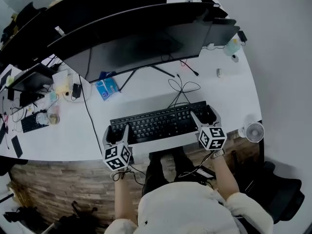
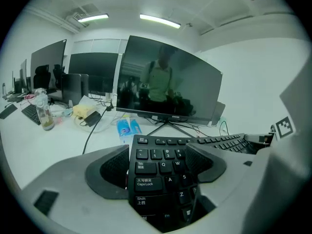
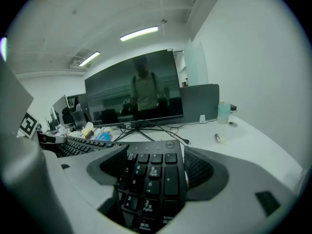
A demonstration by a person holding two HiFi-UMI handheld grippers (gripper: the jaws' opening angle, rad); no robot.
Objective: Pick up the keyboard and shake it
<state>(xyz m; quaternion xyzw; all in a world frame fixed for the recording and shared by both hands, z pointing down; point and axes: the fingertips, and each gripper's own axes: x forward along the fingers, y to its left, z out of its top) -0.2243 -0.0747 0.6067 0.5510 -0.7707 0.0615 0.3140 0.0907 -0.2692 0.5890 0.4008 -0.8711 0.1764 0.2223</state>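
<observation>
A black keyboard (image 1: pixel 160 122) lies lengthwise along the front edge of the white desk (image 1: pixel 224 96). My left gripper (image 1: pixel 117 133) is shut on its left end; in the left gripper view the Caps Lock and Shift keys (image 2: pixel 146 182) sit between the two pads of the gripper (image 2: pixel 156 165). My right gripper (image 1: pixel 205 117) is shut on the right end, and in the right gripper view the number pad (image 3: pixel 151 175) fills the gap between the pads of that gripper (image 3: pixel 157 168). I cannot tell whether the keyboard rests on the desk or is raised off it.
A wide curved monitor (image 1: pixel 141 48) stands just behind the keyboard, with black cables (image 1: pixel 181 89) looping between them. A blue packet (image 1: pixel 106 87) lies left of the stand. A small white fan (image 1: pixel 253 131) sits at the right edge. Clutter and another keyboard (image 1: pixel 31 123) occupy the left desk.
</observation>
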